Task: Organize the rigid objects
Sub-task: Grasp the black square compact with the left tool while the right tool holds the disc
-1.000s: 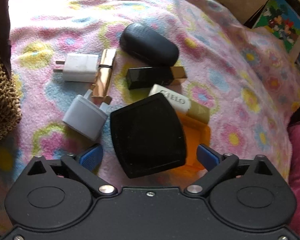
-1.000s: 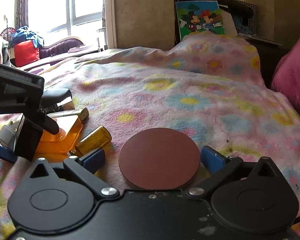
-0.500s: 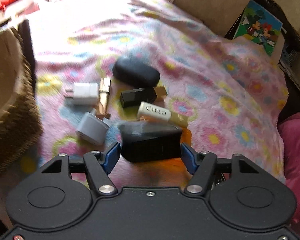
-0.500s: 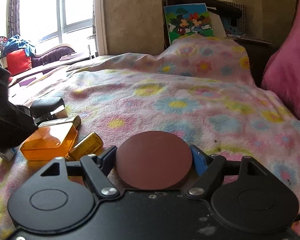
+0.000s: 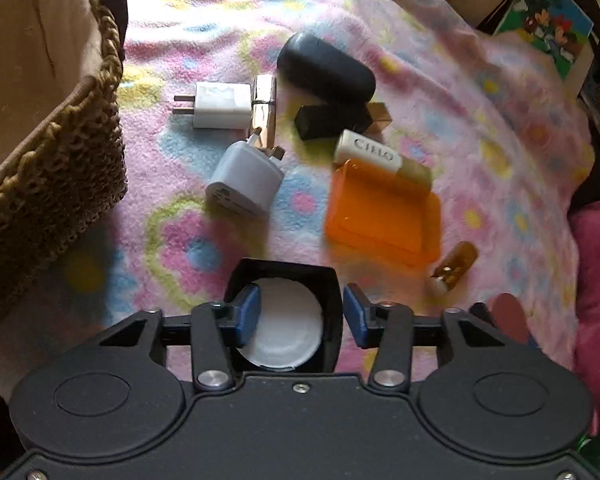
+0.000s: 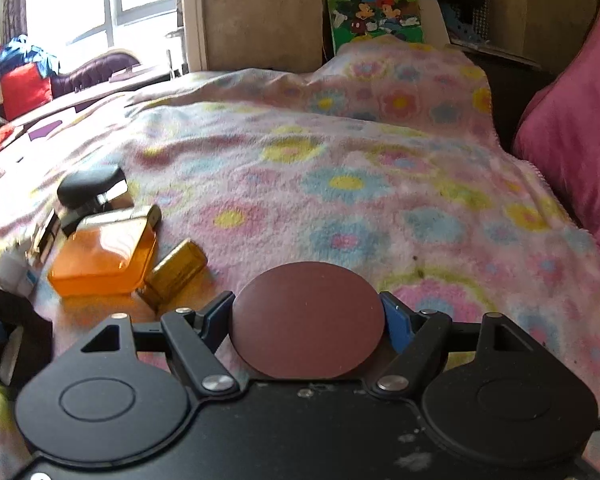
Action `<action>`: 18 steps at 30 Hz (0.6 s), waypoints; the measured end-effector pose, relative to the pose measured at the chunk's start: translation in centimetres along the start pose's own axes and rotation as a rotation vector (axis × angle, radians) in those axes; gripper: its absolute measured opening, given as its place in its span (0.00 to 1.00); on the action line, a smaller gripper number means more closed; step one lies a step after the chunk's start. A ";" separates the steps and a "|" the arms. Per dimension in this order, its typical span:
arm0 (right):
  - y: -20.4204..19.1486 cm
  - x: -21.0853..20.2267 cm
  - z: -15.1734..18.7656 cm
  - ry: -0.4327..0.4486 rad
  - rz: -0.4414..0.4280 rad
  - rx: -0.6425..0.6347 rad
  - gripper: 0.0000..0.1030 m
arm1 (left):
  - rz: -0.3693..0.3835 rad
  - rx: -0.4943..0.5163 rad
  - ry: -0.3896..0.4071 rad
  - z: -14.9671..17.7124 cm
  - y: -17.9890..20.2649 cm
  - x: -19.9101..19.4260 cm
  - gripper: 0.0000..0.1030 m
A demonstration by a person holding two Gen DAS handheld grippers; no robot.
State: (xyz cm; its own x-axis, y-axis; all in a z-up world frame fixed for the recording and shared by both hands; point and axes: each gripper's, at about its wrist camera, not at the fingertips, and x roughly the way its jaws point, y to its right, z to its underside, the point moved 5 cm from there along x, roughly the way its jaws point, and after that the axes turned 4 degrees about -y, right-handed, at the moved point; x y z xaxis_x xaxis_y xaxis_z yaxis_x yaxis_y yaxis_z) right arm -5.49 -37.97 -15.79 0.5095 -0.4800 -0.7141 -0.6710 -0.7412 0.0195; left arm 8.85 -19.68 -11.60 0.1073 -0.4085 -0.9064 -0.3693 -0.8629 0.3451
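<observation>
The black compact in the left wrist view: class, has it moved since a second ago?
Yes. The black compact has left the blanket beside the orange case; the left tongs now hold it lifted.

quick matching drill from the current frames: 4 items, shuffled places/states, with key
Things:
1. black compact
2. maroon disc
3. wicker basket
4. orange case

Places or states:
A. lies on the blanket, white CIELO tube at its far edge
B. clamped in the left gripper
C. stands at the left edge of the left wrist view
D. between the right gripper's pads

Pairs: 1-B, 2-D, 3-C, 4-A
</observation>
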 end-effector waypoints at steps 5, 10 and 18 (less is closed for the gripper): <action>-0.4 0.0 0.2 -0.014 0.006 -0.036 0.75 | -0.036 0.066 0.048 -0.2 0.2 -0.6 0.57; -0.2 0.2 -0.1 -0.048 0.005 -0.029 0.87 | -0.014 0.071 0.070 0.5 0.0 -2.5 0.75; -0.3 -0.5 0.9 -0.044 0.004 -0.046 0.95 | -0.134 0.098 0.012 2.0 -0.4 -1.1 0.83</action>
State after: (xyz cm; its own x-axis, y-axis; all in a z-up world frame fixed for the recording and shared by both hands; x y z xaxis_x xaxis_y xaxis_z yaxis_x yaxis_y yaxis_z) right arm -6.06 -37.10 -16.07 0.4821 -0.4621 -0.7444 -0.6467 -0.7609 0.0535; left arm 7.07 -18.31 -11.26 0.1724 -0.2953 -0.9397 -0.4393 -0.8769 0.1950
